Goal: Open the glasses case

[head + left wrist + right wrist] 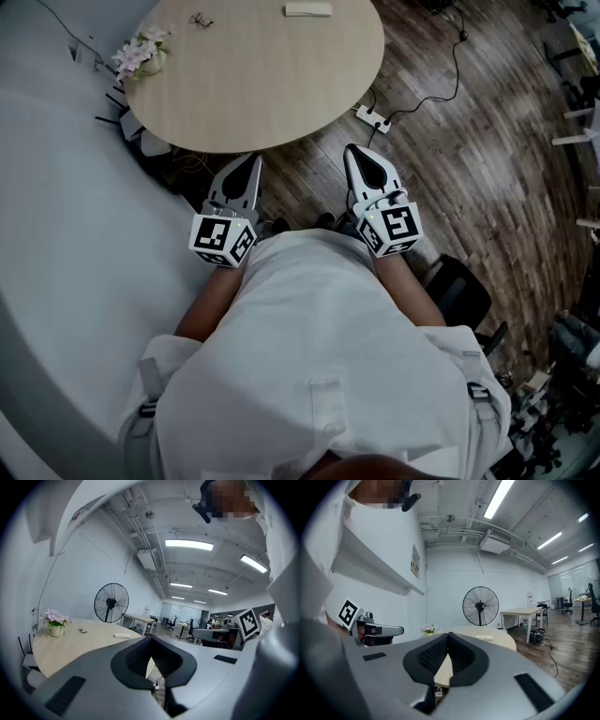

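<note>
The white glasses case (307,9) lies shut on the far side of the round wooden table (272,84); it also shows as a flat white slab in the left gripper view (123,635) and the right gripper view (484,638). A pair of glasses (200,19) lies to its left. My left gripper (251,161) and right gripper (353,150) hover side by side near the table's front edge, far short of the case. Both have their jaws shut with the tips meeting and nothing between them, as each gripper view confirms: left (150,638), right (448,634).
A pot of pink flowers (141,54) stands at the table's left rim. A power strip (373,118) and its cable lie on the wood floor to the right of the table. A standing fan (111,603) is behind the table. A curved white wall (56,234) runs along the left.
</note>
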A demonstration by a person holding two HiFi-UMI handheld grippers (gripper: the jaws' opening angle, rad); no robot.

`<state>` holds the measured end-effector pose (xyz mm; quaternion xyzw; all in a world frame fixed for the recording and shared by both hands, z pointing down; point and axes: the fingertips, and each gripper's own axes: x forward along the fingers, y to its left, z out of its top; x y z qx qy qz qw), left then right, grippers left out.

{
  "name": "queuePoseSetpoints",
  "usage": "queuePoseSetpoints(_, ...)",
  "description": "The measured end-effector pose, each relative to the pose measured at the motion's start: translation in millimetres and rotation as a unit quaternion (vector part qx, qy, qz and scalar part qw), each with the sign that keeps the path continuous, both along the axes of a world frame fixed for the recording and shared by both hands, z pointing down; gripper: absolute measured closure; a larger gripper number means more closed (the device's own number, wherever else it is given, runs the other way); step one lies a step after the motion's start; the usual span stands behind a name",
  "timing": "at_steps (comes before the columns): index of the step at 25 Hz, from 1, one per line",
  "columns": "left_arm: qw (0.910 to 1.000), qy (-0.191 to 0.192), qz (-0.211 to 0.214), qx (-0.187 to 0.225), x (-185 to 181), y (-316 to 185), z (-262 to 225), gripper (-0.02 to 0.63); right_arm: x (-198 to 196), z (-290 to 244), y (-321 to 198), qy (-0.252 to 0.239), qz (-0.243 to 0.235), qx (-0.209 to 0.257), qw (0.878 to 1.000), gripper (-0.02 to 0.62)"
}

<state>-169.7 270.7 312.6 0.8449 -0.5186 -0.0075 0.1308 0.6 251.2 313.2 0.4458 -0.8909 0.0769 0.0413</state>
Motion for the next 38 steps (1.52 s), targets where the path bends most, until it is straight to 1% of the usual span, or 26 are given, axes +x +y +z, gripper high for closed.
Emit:
queuePoseSetpoints(3,1.0000,0.001,0.006,0.002,-4,9,3,0.595,3,0,9,-0.007,0.005,0.000,1.000,0.572)
queuePoseSetpoints(5,0.9998,0.001,0.016,0.009,0,13,1,0.594,12,-4,11,-0.011,0.013,0.009,1.000,0.572)
queuePoseSetpoints(9,0.9992,0.001,0.037,0.017,18,16,0,0.594,44,-12,14,-0.017,0.032,0.025,0.999,0.571)
queuePoseSetpoints(11,0.9989,0.003,0.040,0.024,27,15,-1,0.594,58,-12,18,-0.018,0.038,0.032,0.999,0.571)
queuePoseSetpoints(14,0.9983,0.005,0.039,0.043,38,13,-10,0.594,74,-15,22,-0.036,0.040,0.050,0.997,0.569)
queuePoseSetpoints(17,0.9968,0.010,0.046,0.065,52,11,-20,0.594,91,-15,22,-0.050,0.040,0.054,0.996,0.569)
queuePoseSetpoints(19,0.9963,0.009,0.050,0.070,65,6,-25,0.594,107,-14,20,-0.050,0.043,0.059,0.996,0.569)
queuePoseSetpoints(21,0.9963,0.006,0.052,0.069,77,0,-27,0.594,125,-14,17,-0.049,0.053,0.064,0.995,0.569)
queuePoseSetpoints(23,0.9965,0.012,0.055,0.062,86,-9,-26,0.594,142,-14,12,-0.052,0.068,0.068,0.994,0.569)
queuePoseSetpoints(26,0.9951,0.052,0.062,0.057,99,-19,-25,0.594,169,-9,9,-0.064,0.091,0.067,0.992,0.569)
queuePoseSetpoints(27,0.9946,0.060,0.064,0.056,104,-22,-24,0.594,177,-7,9,-0.067,0.097,0.065,0.991,0.569)
queuePoseSetpoints(35,0.9967,0.017,0.073,0.030,144,-42,-3,0.594,226,14,11,-0.070,0.115,0.046,0.990,0.569)
queuePoseSetpoints(38,0.9967,0.015,0.078,0.018,157,-48,8,0.594,240,15,11,-0.075,0.125,0.051,0.988,0.569)
